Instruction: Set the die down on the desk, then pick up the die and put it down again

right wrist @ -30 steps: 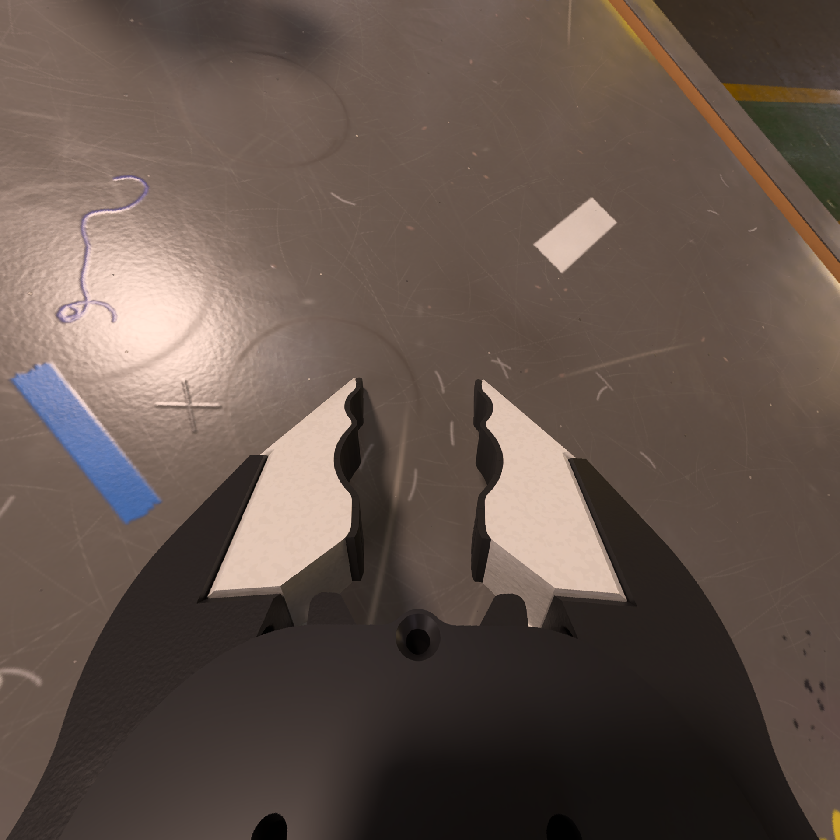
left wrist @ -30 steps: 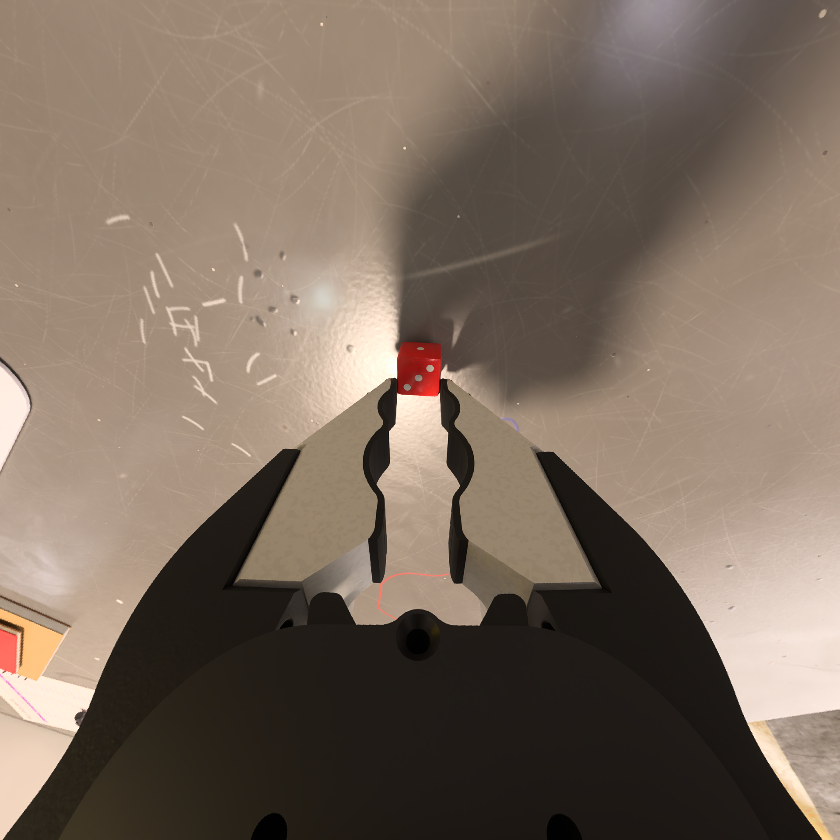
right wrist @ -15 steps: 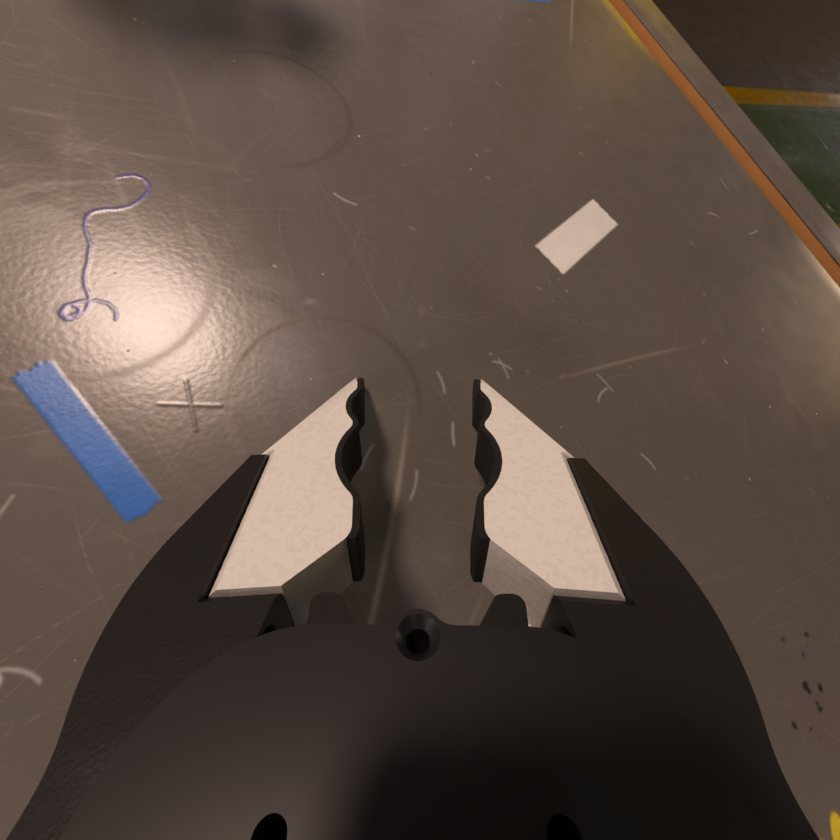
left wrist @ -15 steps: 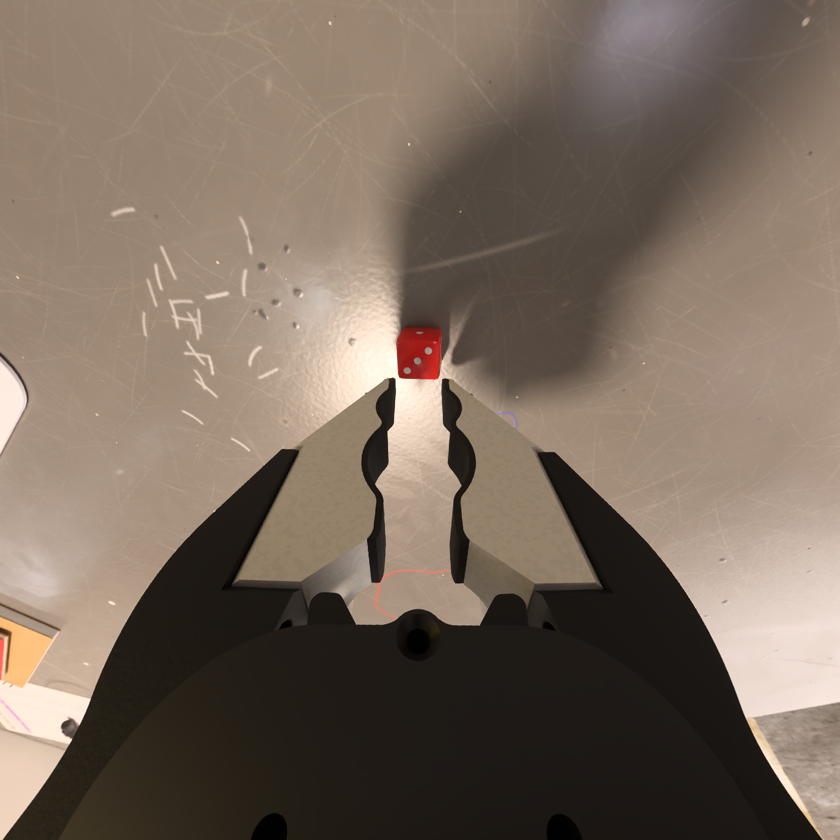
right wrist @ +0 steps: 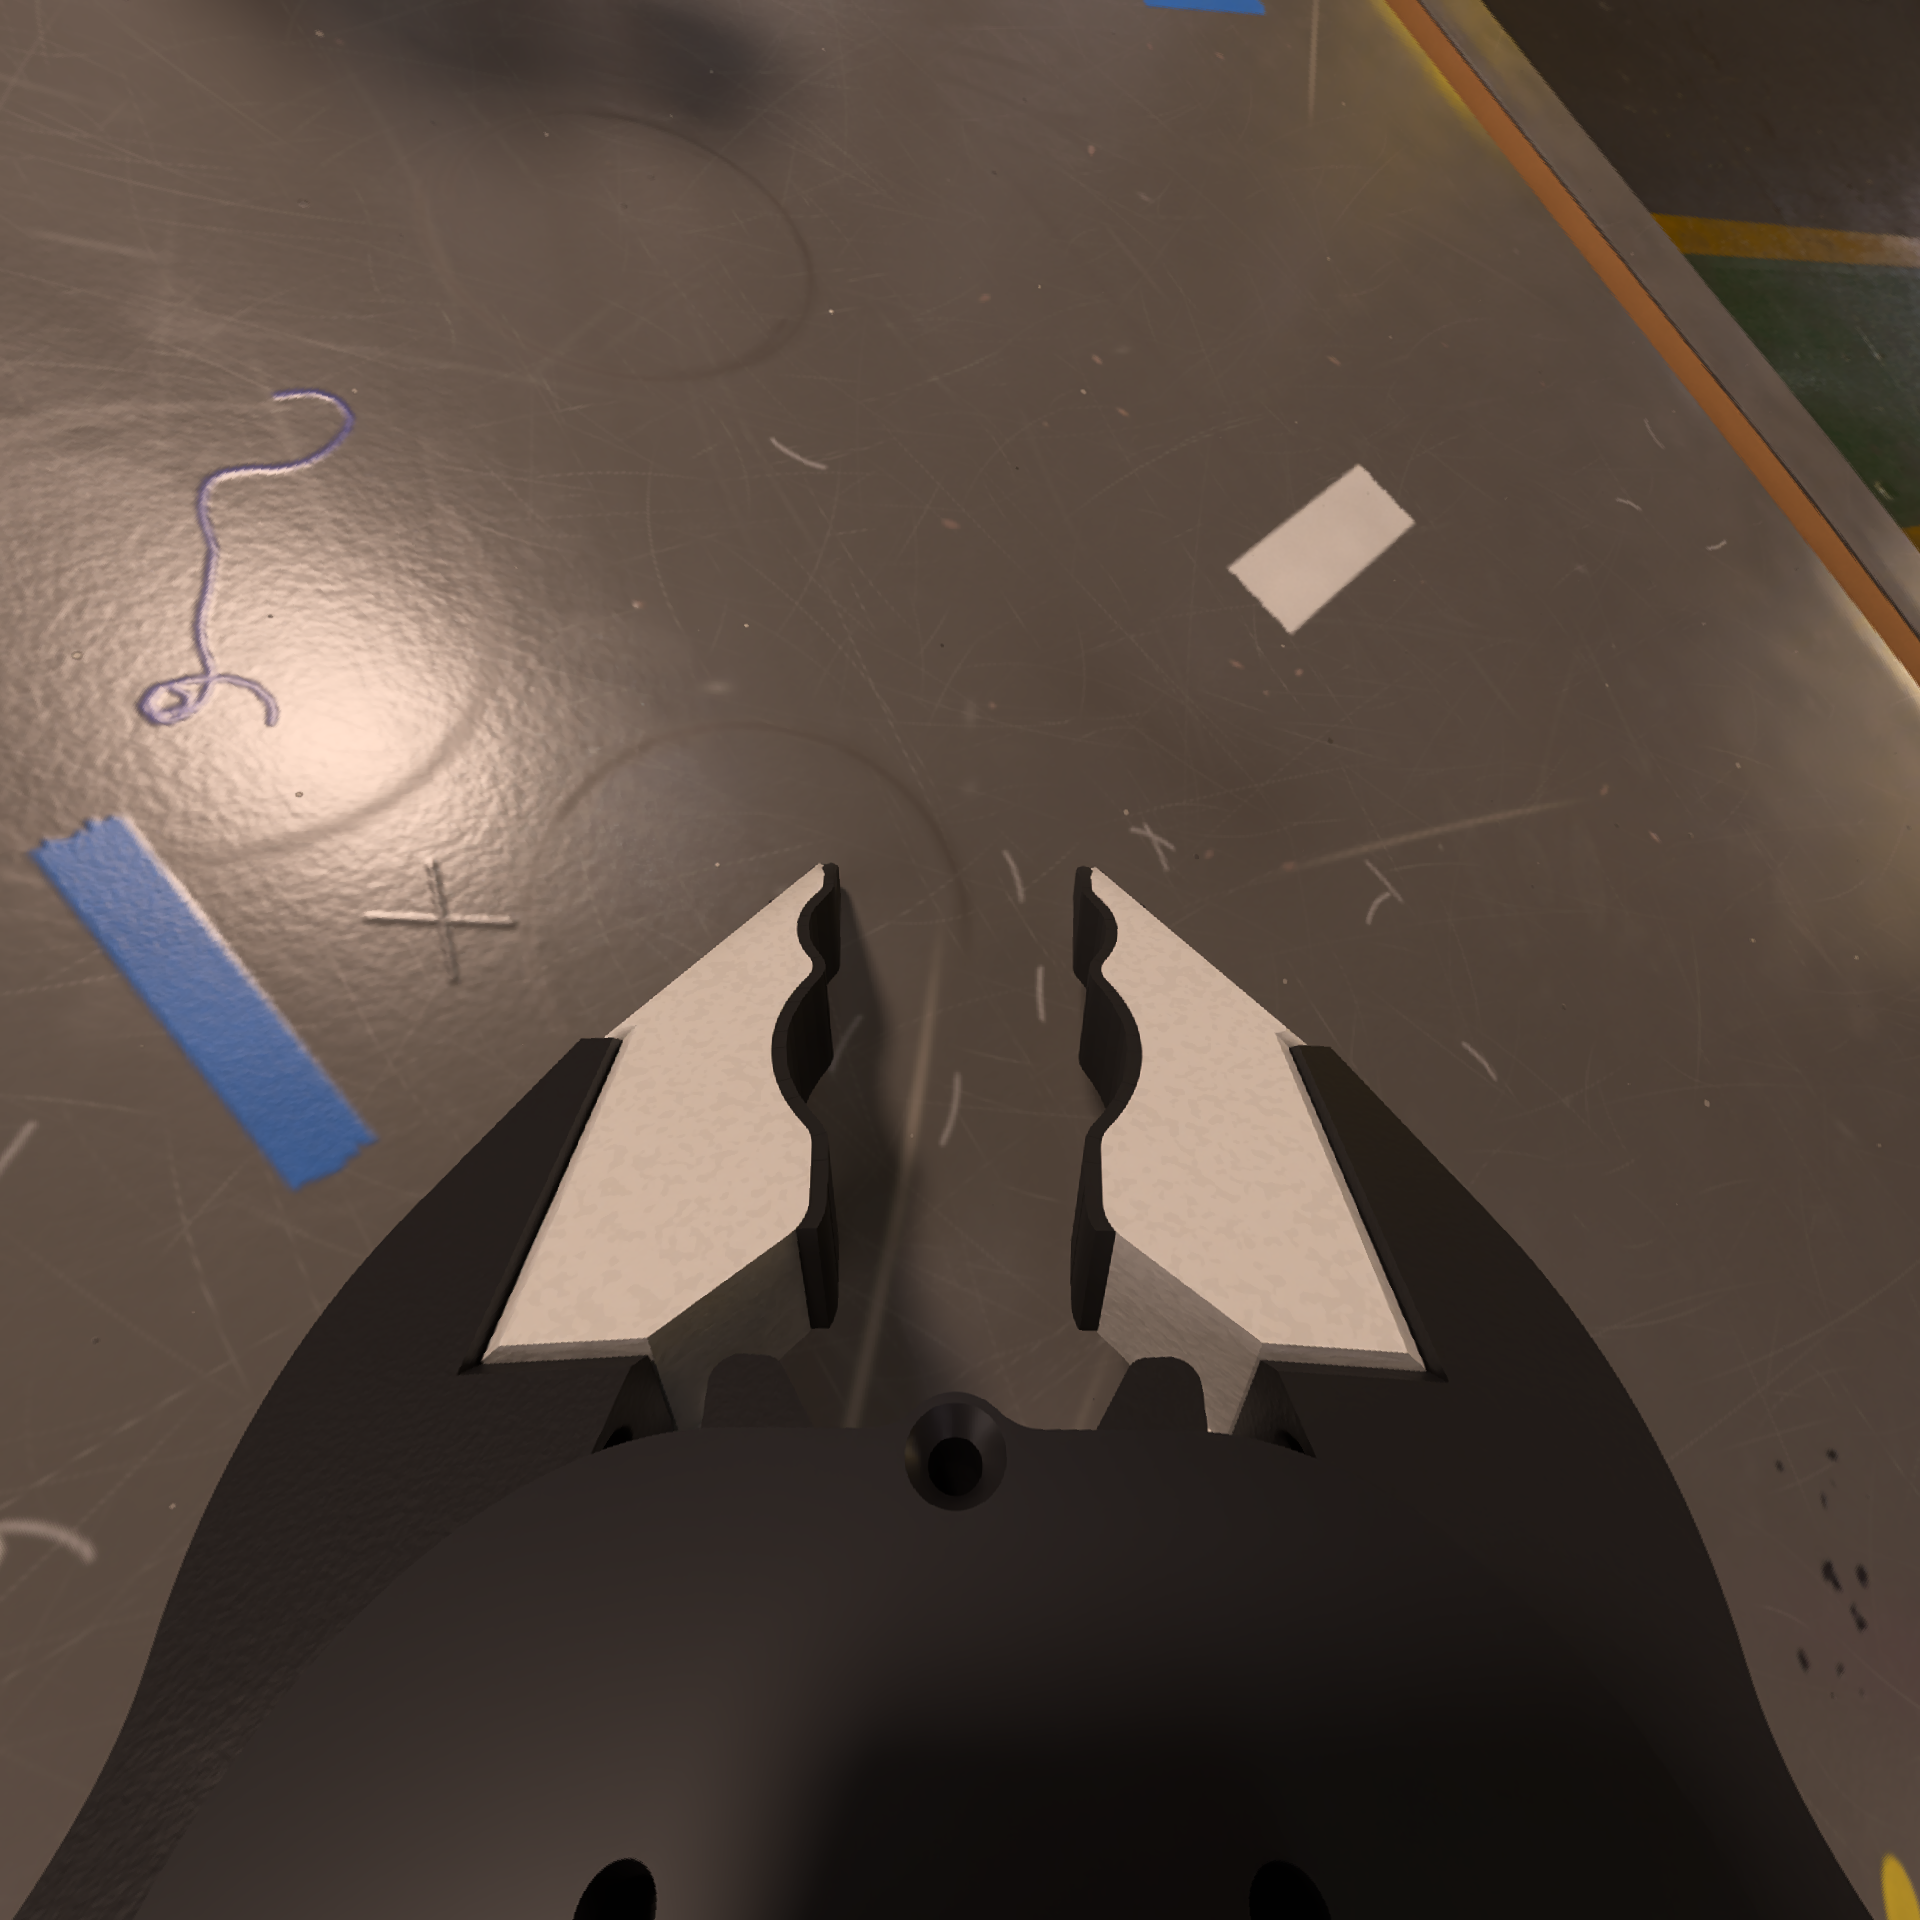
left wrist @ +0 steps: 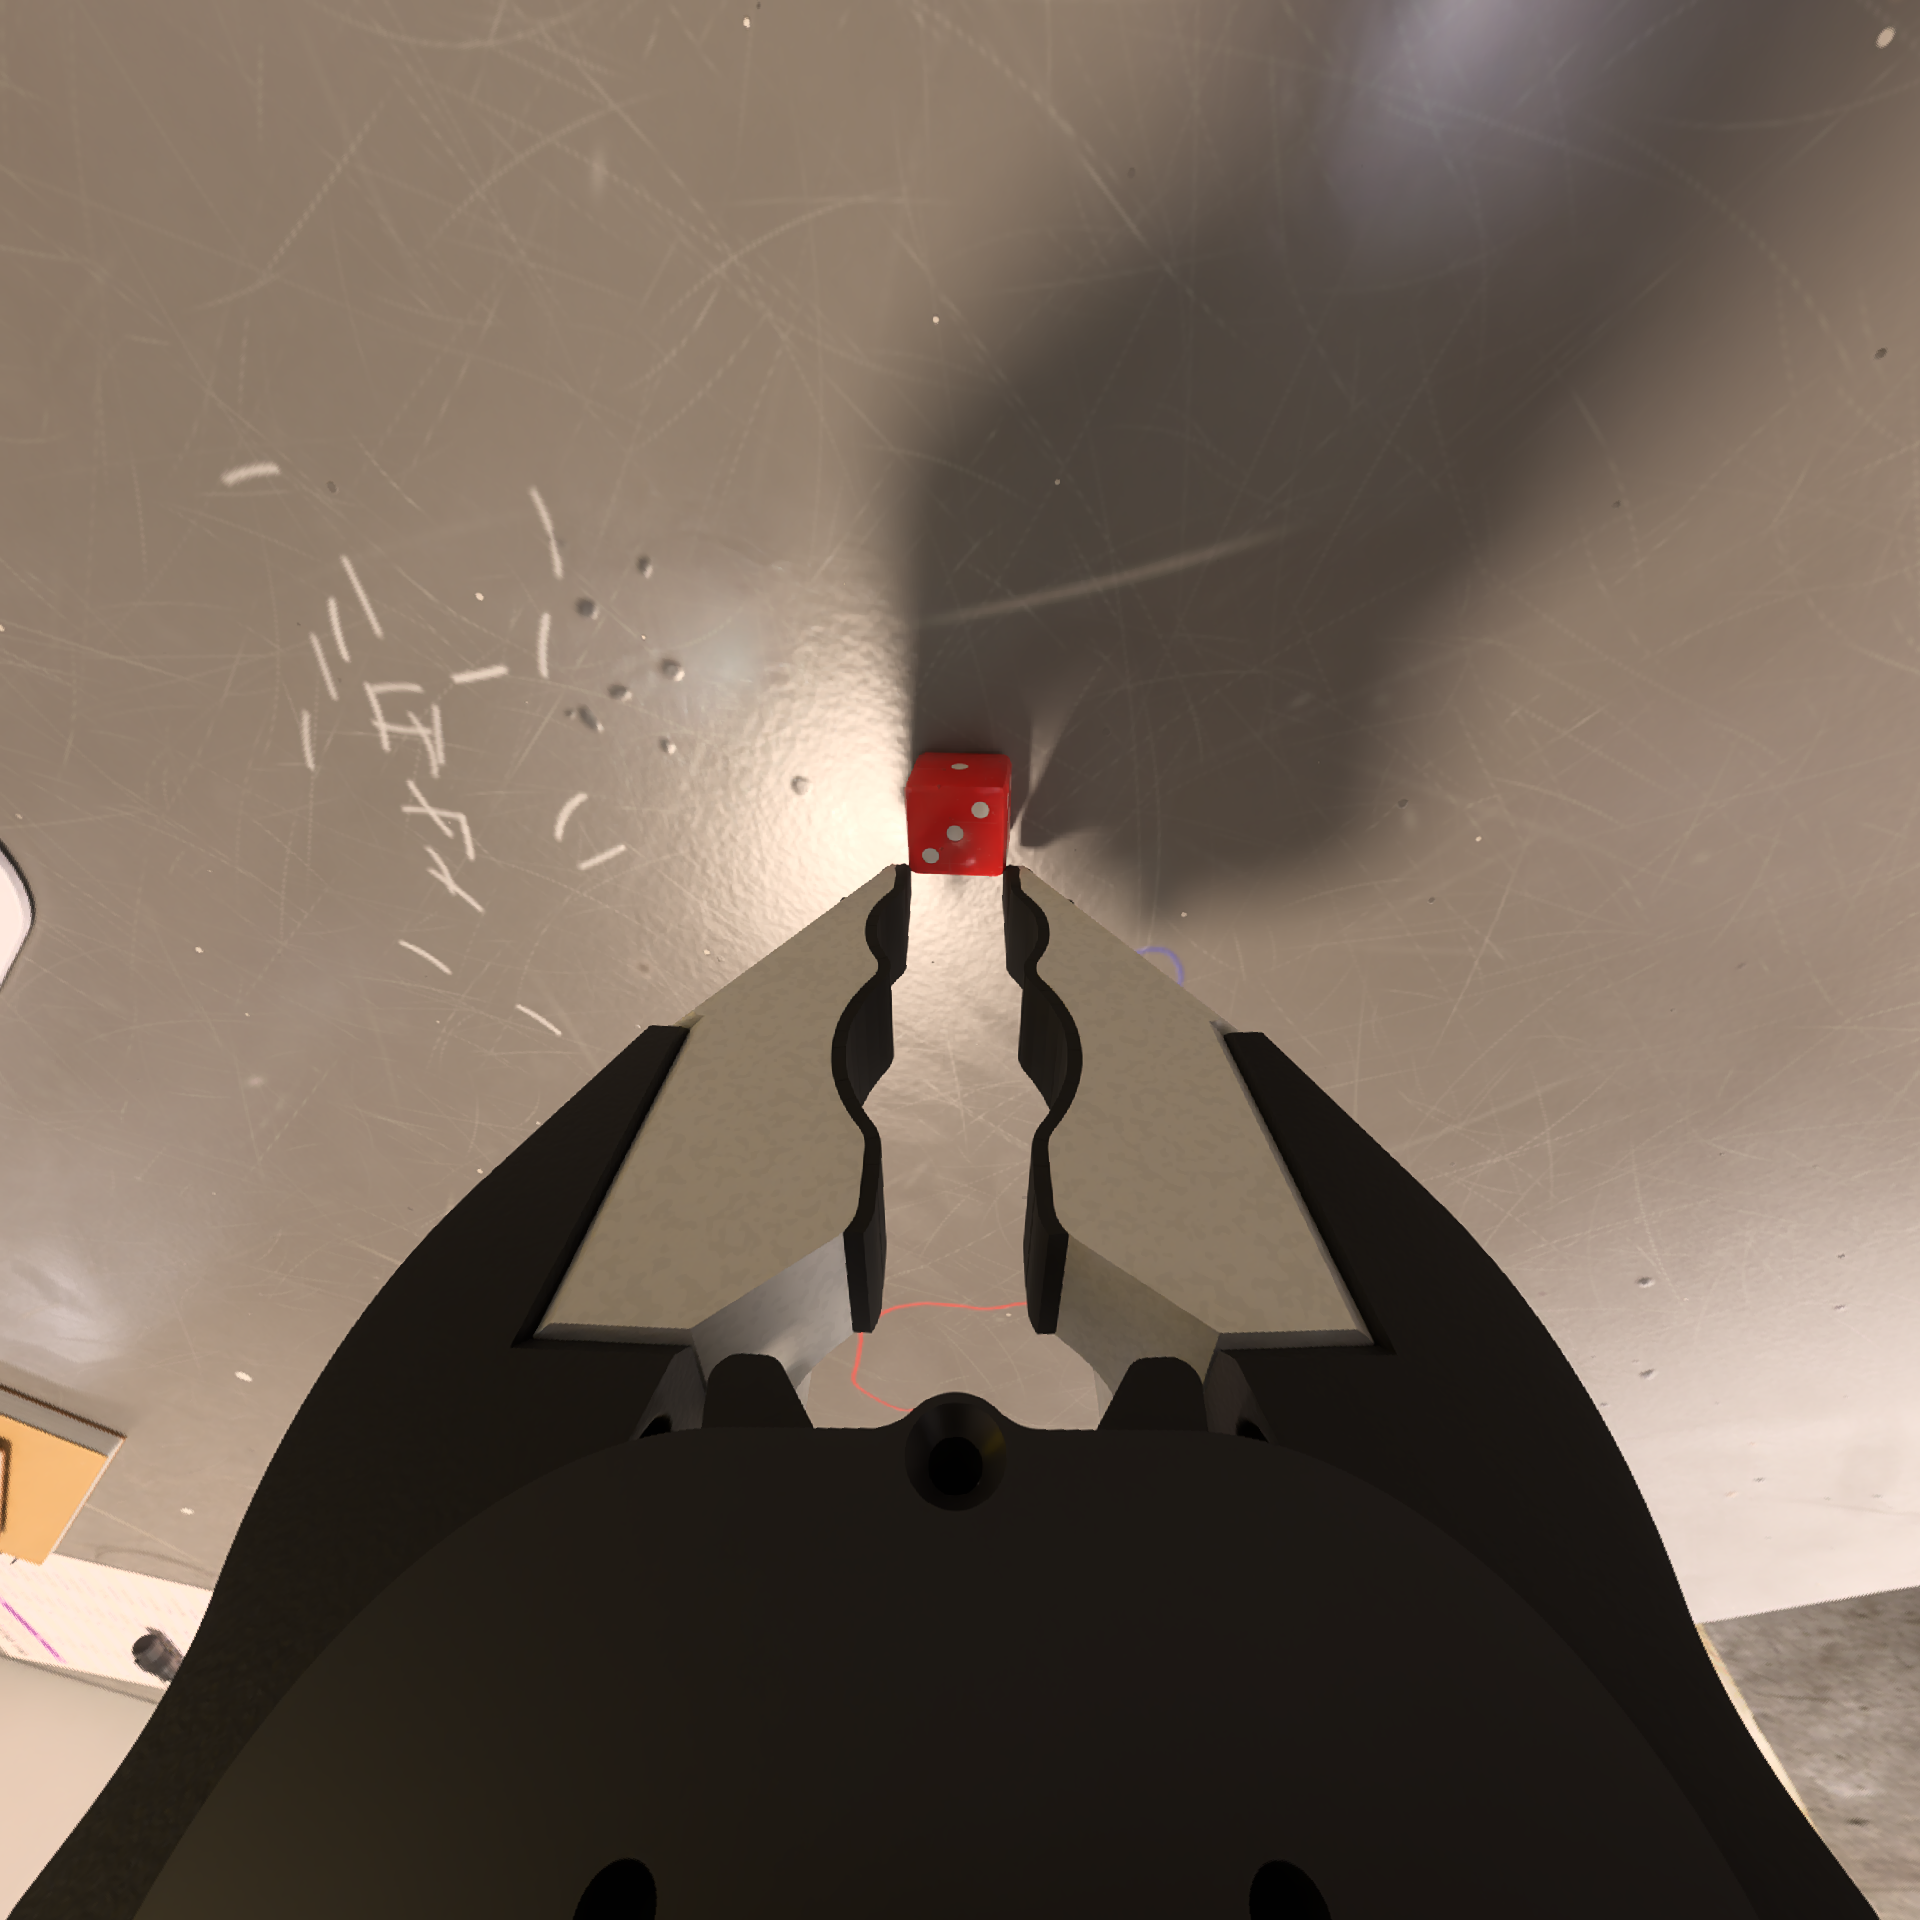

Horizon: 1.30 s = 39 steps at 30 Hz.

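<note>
Resting on desk [left wrist: 1455,1039], die [left wrist: 957,814] sits just beyond parted left tool [left wrist: 956,875] tips.

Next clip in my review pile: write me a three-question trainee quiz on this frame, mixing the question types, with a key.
1. True or false: the left gripper has the red die clamped between its fingers.
2. Which sits on the desk nearest the right gripper? A) red die B) white tape patch C) a mug
3. Fill in: the strip of tape left of the right gripper is ____.

Key: 1 false, the die rests on the desk just past the open fingertips; 2 B; 3 blue.
</note>
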Available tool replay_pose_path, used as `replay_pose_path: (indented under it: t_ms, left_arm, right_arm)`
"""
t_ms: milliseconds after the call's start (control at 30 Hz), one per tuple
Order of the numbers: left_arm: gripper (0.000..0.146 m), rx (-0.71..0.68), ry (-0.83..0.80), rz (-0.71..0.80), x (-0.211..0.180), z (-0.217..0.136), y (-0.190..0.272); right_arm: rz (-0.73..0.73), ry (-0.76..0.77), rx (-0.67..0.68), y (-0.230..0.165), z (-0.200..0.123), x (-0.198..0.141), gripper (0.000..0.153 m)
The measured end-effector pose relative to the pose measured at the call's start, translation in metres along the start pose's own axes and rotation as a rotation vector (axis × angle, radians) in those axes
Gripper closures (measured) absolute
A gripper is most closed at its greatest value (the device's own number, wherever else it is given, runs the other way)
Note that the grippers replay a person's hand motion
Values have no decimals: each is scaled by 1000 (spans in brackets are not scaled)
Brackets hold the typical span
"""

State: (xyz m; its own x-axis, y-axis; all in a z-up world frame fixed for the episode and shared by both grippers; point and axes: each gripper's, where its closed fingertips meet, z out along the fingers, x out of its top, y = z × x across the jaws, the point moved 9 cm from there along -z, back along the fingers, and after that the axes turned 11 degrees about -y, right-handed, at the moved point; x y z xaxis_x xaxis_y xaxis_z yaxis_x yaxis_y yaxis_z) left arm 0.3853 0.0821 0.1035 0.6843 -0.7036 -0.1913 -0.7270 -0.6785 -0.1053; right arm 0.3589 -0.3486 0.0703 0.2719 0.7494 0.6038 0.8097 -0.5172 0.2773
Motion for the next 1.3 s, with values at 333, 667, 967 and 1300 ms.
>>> replay_pose_path:
  t_ms: [333,667,967,1300]
  left_arm:
    - [129,-2,-8,3,1,0,1]
    - [129,-3,1,-6,2,0,1]
    - [129,13,12,2,2,-1,2]
    - [129,13,16,1,1,-2,3]
  right_arm:
    - [-6,0,-2,-1,0,0,109]
    - [-16,1,-5,-2,0,0,111]
    - [-19,1,-6,-2,0,0,111]
    - [-21,1,-7,-2,0,0,112]
